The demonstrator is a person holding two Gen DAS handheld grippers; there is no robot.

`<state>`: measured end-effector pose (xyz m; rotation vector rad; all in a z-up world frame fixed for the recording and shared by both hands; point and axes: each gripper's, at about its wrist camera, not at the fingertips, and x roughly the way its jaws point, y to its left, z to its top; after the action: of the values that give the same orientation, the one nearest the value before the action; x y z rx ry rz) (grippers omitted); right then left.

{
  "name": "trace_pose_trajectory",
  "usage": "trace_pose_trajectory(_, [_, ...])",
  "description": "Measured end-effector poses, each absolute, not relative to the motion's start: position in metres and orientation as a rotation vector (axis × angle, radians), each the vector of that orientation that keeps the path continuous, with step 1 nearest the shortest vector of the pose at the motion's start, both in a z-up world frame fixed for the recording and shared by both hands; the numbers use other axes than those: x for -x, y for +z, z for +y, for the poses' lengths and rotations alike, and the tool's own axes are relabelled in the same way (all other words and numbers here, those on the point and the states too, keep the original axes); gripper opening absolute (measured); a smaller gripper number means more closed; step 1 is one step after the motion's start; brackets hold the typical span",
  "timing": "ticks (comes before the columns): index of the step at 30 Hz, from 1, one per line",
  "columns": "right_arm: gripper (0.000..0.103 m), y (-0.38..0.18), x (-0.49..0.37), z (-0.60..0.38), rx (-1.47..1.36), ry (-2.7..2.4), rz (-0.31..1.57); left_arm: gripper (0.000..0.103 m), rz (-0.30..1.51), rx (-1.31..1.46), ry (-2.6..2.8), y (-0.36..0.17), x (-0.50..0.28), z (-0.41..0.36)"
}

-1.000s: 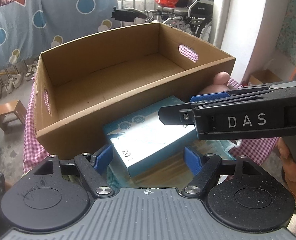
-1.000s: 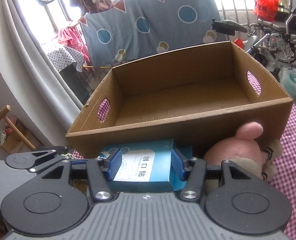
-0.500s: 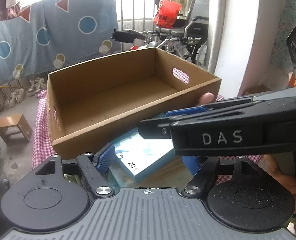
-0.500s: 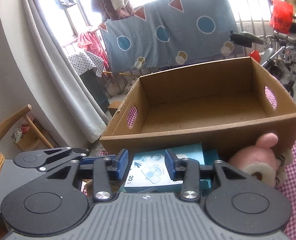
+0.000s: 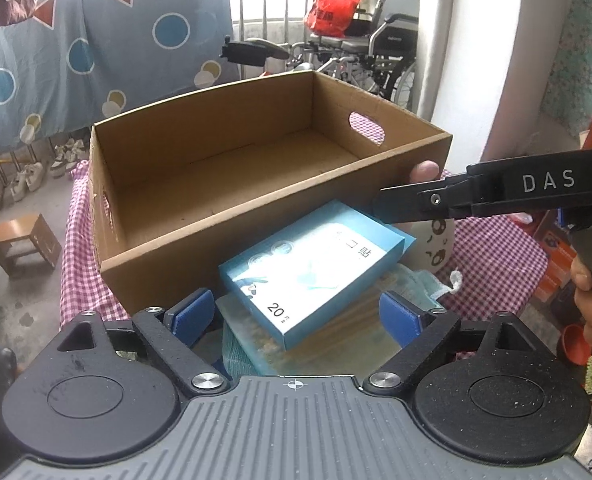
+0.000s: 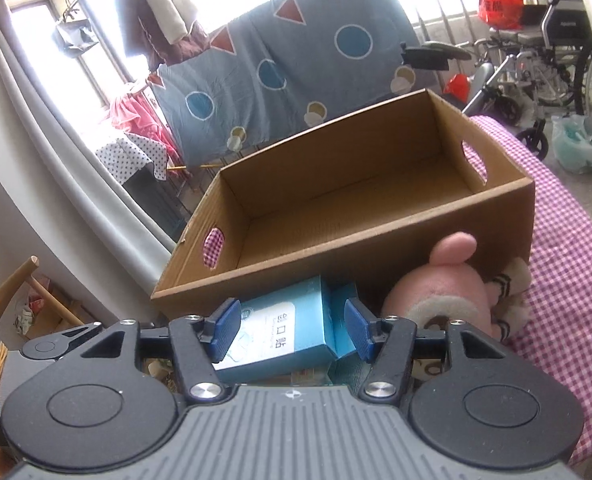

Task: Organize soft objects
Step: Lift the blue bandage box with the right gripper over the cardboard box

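An empty brown cardboard box with handle holes stands on the pink checked cloth. In front of it a blue plaster box lies on a teal pack. A pink plush toy lies to its right; its tip shows in the left wrist view. My left gripper is open, fingers either side of the teal pack. My right gripper is open around the blue box without pressing it, and reaches in from the right in the left wrist view.
The checked cloth covers the table, whose edges drop off left and right. A small wooden stool stands on the floor at left. A blue sheet hangs behind, and wheelchairs stand at the back right.
Both grippers have pulled back and risen from the box. The right gripper's fingers have spread wider around the blue box. The right gripper has drawn off to the right in the left wrist view.
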<state>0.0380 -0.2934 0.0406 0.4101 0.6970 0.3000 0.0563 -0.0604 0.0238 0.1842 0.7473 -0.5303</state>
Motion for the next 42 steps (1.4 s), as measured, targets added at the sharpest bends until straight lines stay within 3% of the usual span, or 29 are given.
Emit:
trace_pose_trajectory(17, [0.061,0.027,-0.075,-0.268,-0.345,0.347,0.829,0.080,0.808,-0.199,-0.530,0.008,-0.070,-0.073])
trace_pose_trajectory(23, [0.056,0.038,-0.065,-0.264,-0.317,0.347,0.797,0.080,0.787,-0.175,-0.514,0.014,-0.068,-0.070])
trace_pose_trajectory(42, [0.056,0.107,-0.031,-0.239,-0.215,0.396,0.586,0.080,0.565,-0.111,-0.439,0.075,-0.045,-0.050])
